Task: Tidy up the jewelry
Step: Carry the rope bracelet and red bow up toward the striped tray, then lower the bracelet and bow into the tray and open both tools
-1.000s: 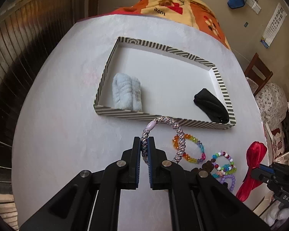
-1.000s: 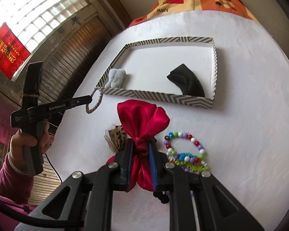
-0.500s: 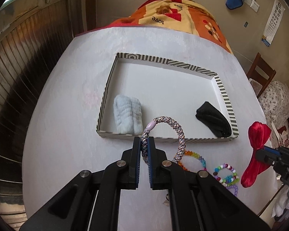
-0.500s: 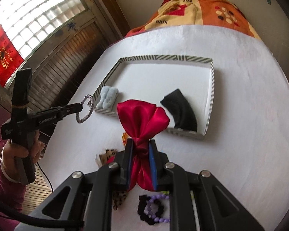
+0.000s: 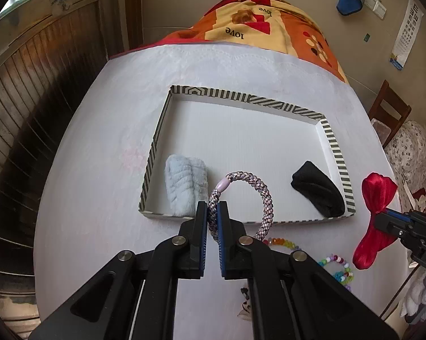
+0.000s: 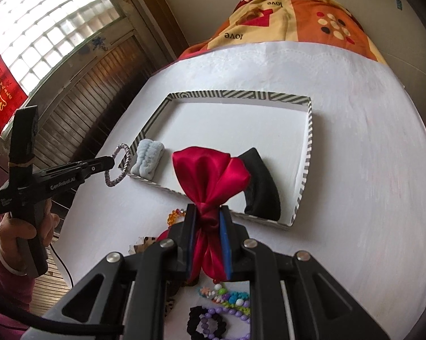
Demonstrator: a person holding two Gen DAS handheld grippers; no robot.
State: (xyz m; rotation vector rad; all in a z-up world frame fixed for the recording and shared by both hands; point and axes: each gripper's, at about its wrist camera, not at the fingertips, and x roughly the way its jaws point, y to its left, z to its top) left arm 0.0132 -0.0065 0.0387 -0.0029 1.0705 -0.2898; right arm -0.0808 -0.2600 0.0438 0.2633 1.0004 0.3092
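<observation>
My left tongs (image 5: 212, 215) pinch the braided bracelet (image 5: 258, 189) over the striped tray's (image 5: 336, 153) near edge; my right tongs (image 6: 208, 221) clamp the red bow (image 6: 210, 170) there too. Inside, a blue scrunchie (image 5: 184, 187) and black scrunchie (image 5: 317, 189) flank open white floor.

Daylight came through the glass-block window (image 6: 40, 25), bright on the white table (image 6: 354, 155); shadows were soft, fisheye edges bent and dark, the focus mostly sharp.
</observation>
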